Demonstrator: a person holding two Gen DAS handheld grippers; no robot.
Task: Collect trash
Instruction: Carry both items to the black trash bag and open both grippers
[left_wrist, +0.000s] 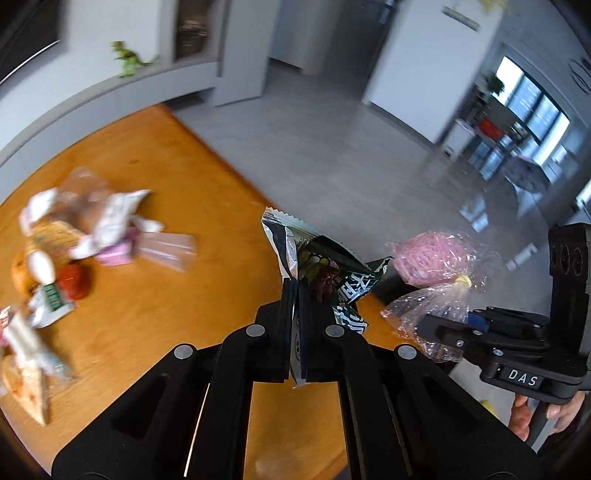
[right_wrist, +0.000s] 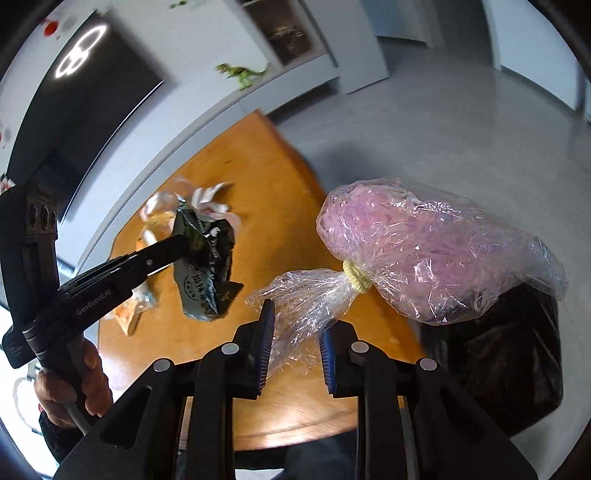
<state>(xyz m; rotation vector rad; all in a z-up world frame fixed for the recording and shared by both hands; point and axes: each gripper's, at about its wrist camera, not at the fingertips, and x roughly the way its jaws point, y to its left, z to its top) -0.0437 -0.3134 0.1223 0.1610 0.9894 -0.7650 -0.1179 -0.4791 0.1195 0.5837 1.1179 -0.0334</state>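
Observation:
My left gripper (left_wrist: 294, 291) is shut on a dark green snack wrapper (left_wrist: 325, 266) and holds it above the wooden table's right edge; the wrapper also shows in the right wrist view (right_wrist: 207, 269). My right gripper (right_wrist: 297, 325) has its jaws apart, with the neck of a clear plastic bag of pink shreds (right_wrist: 424, 247) lying between them. The bag hangs over a black trash bag (right_wrist: 513, 354) beside the table. The right gripper (left_wrist: 448, 326) and the pink bag (left_wrist: 428, 258) also show in the left wrist view.
A blurred pile of wrappers and food scraps (left_wrist: 74, 243) lies on the left of the wooden table (left_wrist: 177, 317). Grey floor (left_wrist: 332, 147) lies past the table edge. A green toy dinosaur (left_wrist: 129, 59) stands on a far ledge.

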